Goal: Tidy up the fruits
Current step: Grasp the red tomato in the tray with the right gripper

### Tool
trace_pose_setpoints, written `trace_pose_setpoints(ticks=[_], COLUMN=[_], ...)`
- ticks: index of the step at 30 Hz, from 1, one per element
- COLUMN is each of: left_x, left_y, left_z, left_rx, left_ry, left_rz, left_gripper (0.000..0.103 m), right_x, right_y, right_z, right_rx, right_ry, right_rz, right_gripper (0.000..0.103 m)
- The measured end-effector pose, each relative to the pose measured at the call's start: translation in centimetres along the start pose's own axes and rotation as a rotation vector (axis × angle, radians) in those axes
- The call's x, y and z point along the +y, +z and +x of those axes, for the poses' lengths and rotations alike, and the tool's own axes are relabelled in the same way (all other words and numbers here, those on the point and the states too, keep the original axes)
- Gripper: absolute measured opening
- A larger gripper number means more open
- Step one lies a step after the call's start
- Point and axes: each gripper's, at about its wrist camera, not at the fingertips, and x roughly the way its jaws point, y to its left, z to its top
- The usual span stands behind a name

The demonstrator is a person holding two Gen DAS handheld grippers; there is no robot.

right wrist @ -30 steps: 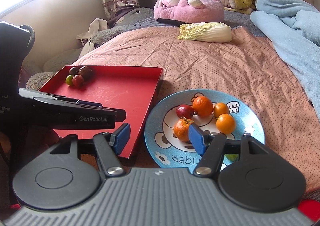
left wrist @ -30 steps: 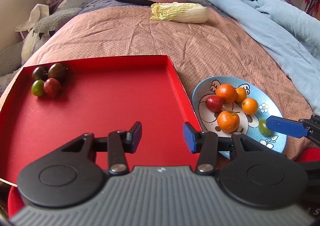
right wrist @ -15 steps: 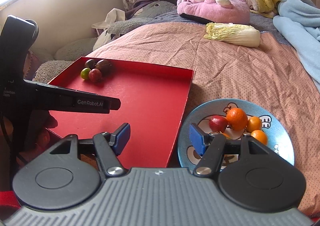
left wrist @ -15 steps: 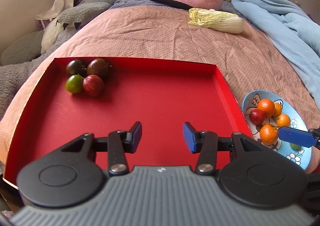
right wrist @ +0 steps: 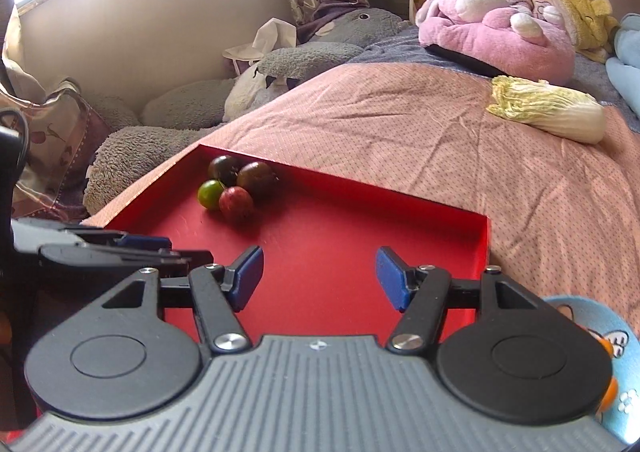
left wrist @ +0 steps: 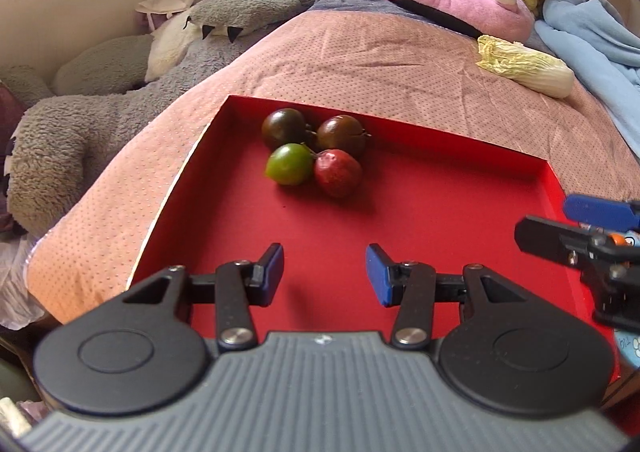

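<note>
Meanwhile, both claws hang released over the red tray (left wrist: 420, 219), gripping nothing. From the left wrist view, the left claw (left wrist: 325, 272) has its blue pads spread wide above the bare tray floor, and four small fruits cluster at 12 o'clock near the far wall: two dark ones (left wrist: 285, 127) behind, a green one (left wrist: 289, 163) touching a red one (left wrist: 338, 172). From the right wrist view, the right claw (right wrist: 319, 278) sits over the tray's near edge, with the blue plate (right wrist: 626, 384) at 4 o'clock. On the bed, a cabbage (right wrist: 548, 113) lies at 2 o'clock.
</note>
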Motion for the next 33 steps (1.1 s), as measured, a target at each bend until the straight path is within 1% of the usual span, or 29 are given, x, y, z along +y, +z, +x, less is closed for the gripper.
trace_pose_setpoints(ticks=[3, 7, 13, 15, 17, 20, 25, 26, 27, 31, 33], left_x=[0.8, 1.4, 1.5, 1.5, 1.4, 1.5, 1.7, 1.7, 1.7, 1.8, 1.9], left_y=[-0.3, -0.6, -0.7, -0.6, -0.5, -0.3, -0.2, -0.1, 0.0, 0.4, 0.7], left_z=[0.2, 0.0, 0.1, 0.1, 0.3, 0.4, 0.6, 0.7, 0.7, 1.1, 1.3], left_rx=[0.010, 0.005, -0.001, -0.003, -0.004, -0.003, -0.002, -0.003, -0.003, 0.000, 0.004], left_ry=[0.004, 0.001, -0.014, -0.018, -0.022, -0.029, -0.033, -0.032, -0.030, -0.022, -0.014], left_rz=[-0.011, -0.008, 0.011, 0.019, 0.023, 0.021, 0.015, 0.016, 0.017, 0.020, 0.021], left_gripper=[0.048, 0.048, 0.048, 0.048, 0.048, 0.048, 0.048, 0.048, 0.048, 0.048, 0.048], right_x=[1.4, 3.6, 5.3, 5.4, 5.5, 6.1, 6.5, 6.5, 6.4, 5.3, 4.2], right_y=[1.8, 3.1, 3.1, 3.2, 3.3, 3.6, 4.0, 3.9, 3.9, 3.4, 3.1], right_z=[2.4, 6.4, 11.1, 11.9, 12.7, 13.5, 14.3, 14.2, 14.1, 13.0, 12.1], right_rx=[0.004, 0.055, 0.130, 0.142, 0.153, 0.158, 0.161, 0.159, 0.158, 0.150, 0.142], right_ry=[0.023, 0.056, 0.070, 0.071, 0.089, 0.094, 0.112, 0.121, 0.135, 0.122, 0.109], right_rz=[-0.033, -0.081, -0.114, -0.113, -0.110, -0.124, -0.132, -0.136, -0.135, -0.110, -0.077], right_gripper=[0.068, 0.065, 0.058, 0.056, 0.056, 0.055, 0.048, 0.044, 0.036, 0.036, 0.036])
